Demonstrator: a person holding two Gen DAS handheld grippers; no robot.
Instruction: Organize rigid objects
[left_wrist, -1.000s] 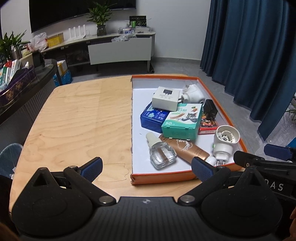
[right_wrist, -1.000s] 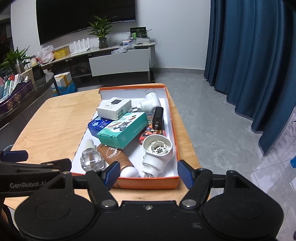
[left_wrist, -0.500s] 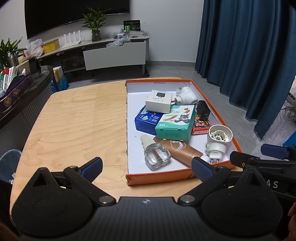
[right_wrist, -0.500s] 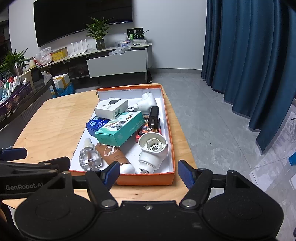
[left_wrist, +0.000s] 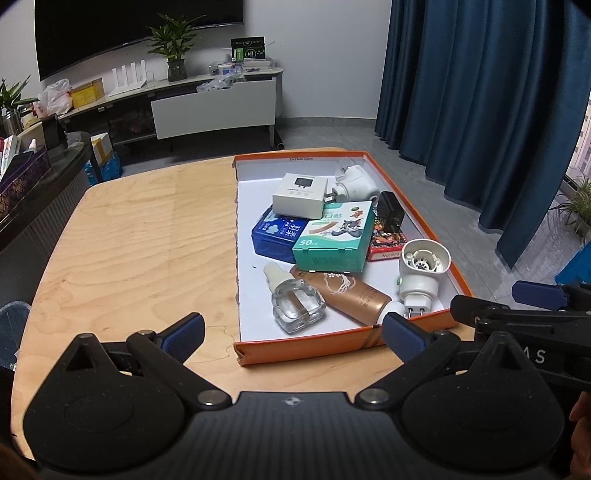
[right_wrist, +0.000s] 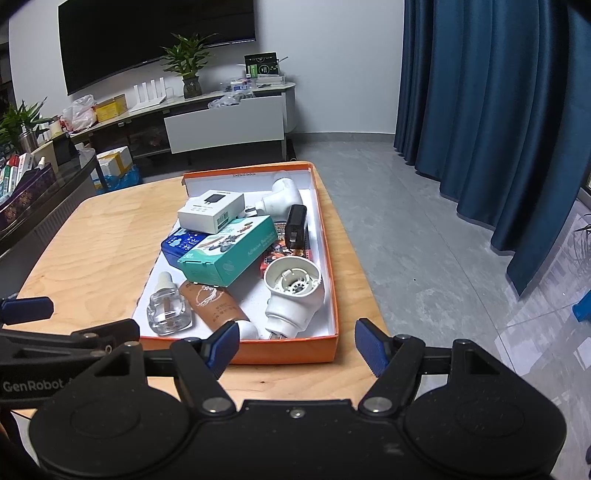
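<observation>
Orange tray (left_wrist: 310, 347) sits on right half of wooden table (left_wrist: 140, 236); its right wall runs close to table's right edge, near wall just ahead of both claws. Left half of table bare wood, lots of room there. White tray floor open along left inner wall and at far end.

L gripper (left_wrist: 291, 332): jaws spread wide, nothing held, blue pads above table in front of tray's near wall. R gripper (right_wrist: 297, 345): same, wide apart, empty, hanging off tray's near-right corner.

Hidden/unclear: red flat box (left_wrist: 384, 240) mostly covered by teal box and black adapter (right_wrist: 296, 226); label unreadable. Blue box (left_wrist: 275, 234) partly under white box and teal box. Brown tube's (left_wrist: 351, 295) white cap cut off behind L claw's right pad. Far white plug-in (right_wrist: 280, 195) partly behind white box.

Objects, all in tray, piled toward mid/right:
- white box (left_wrist: 300, 195), charger icon on top, highest in stack
- teal box (left_wrist: 334, 236), cartoon print, tilted over blue box
- clear glass bottle (left_wrist: 293, 302), white neck, lying by near wall, touching brown tube
- white plug-in heater (left_wrist: 423, 275), prongs toward near wall, open socket facing up
</observation>
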